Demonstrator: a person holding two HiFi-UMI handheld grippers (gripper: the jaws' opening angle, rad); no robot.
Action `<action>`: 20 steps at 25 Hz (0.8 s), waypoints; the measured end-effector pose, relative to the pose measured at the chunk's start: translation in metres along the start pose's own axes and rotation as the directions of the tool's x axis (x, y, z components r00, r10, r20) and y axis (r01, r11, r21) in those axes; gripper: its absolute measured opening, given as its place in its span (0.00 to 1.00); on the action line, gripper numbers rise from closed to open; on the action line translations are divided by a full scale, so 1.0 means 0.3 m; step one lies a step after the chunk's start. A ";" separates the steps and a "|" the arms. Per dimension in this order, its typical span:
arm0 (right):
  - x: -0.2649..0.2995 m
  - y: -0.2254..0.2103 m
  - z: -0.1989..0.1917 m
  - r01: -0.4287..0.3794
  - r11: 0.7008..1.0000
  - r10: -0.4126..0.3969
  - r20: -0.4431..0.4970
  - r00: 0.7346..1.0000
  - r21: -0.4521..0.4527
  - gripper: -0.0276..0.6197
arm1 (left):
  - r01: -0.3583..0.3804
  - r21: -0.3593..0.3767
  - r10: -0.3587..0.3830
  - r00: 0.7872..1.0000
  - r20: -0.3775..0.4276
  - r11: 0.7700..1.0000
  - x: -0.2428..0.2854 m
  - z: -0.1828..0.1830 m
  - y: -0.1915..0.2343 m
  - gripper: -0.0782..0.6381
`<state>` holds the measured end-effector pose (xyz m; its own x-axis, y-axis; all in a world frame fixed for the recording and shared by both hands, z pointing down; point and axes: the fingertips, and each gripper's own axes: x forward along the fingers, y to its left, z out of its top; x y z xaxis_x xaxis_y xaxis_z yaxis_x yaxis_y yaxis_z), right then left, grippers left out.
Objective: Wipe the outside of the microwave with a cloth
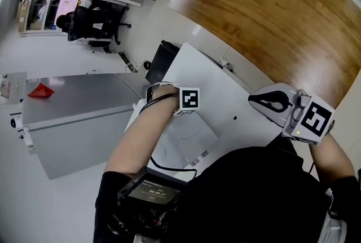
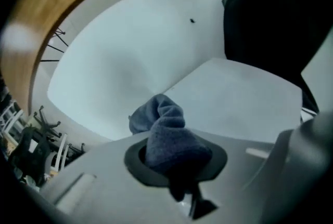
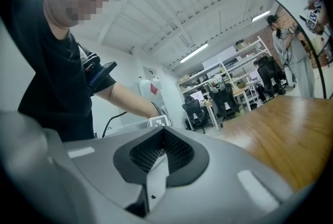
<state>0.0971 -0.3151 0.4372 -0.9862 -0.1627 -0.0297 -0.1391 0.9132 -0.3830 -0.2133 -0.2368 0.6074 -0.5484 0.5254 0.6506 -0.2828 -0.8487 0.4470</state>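
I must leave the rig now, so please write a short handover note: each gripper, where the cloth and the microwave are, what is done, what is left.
Left gripper: shut on the cloth, which is bunched and sits at an edge where two faces of the microwave meet.
Right gripper: jaws slightly apart, empty, over the microwave's top, beside the table.
Done: the cloth is gripped and at the microwave. Which faces are already wiped cannot be told.
Left: wipe the outside faces, probably starting from this edge.
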 end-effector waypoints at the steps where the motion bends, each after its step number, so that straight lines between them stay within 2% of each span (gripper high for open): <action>1: -0.016 -0.010 -0.017 0.020 1.000 -0.020 -0.007 1.000 0.012 0.05 | 0.009 0.000 -0.009 1.000 -0.028 1.000 0.043 0.019 0.030 0.18; 3: -0.064 -0.028 -0.047 0.057 0.998 -0.056 -0.021 0.998 0.035 0.05 | 0.024 -0.001 -0.025 0.998 -0.064 1.000 0.108 0.067 0.070 0.18; 6: -0.148 -0.032 -0.071 0.101 0.993 -0.100 -0.025 0.995 0.058 0.05 | 0.045 -0.002 -0.045 0.997 -0.064 0.999 0.158 0.139 0.080 0.18; 8: -0.178 -0.020 -0.064 0.112 0.992 -0.111 -0.017 0.994 0.062 0.05 | 0.066 0.003 -0.066 0.998 -0.020 0.998 0.141 0.161 0.048 0.18; 10: -0.175 -0.001 -0.037 0.101 0.993 -0.101 -0.003 0.995 0.056 0.05 | 0.082 0.040 -0.085 0.994 0.067 0.996 0.044 0.155 -0.041 0.18; 13: -0.124 0.029 0.025 0.054 0.998 -0.054 0.026 0.998 0.025 0.05 | 0.014 0.114 -0.033 0.986 0.166 0.993 -0.194 0.064 -0.217 0.18; 16: -0.059 0.063 0.088 -0.005 1.000 0.006 0.050 0.999 -0.015 0.05 | -0.058 0.131 0.037 0.986 0.161 0.990 -0.339 -0.075 -0.345 0.18; 18: -0.018 0.089 0.118 -0.044 0.998 0.046 0.062 0.997 -0.037 0.05 | -0.039 0.109 0.025 0.992 0.127 0.993 -0.338 -0.139 -0.394 0.18; 20: 0.011 0.107 0.126 -0.073 0.996 0.076 0.063 0.995 -0.049 0.05 | -0.003 0.078 -0.006 0.993 0.120 0.997 -0.305 -0.142 -0.404 0.18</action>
<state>0.0927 -0.3003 0.3899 -0.9864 -0.1163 -0.1163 -0.0713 0.9396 -0.3346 -0.1624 -0.1846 0.4674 -0.4480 0.5342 0.7168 -0.2187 -0.8430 0.4915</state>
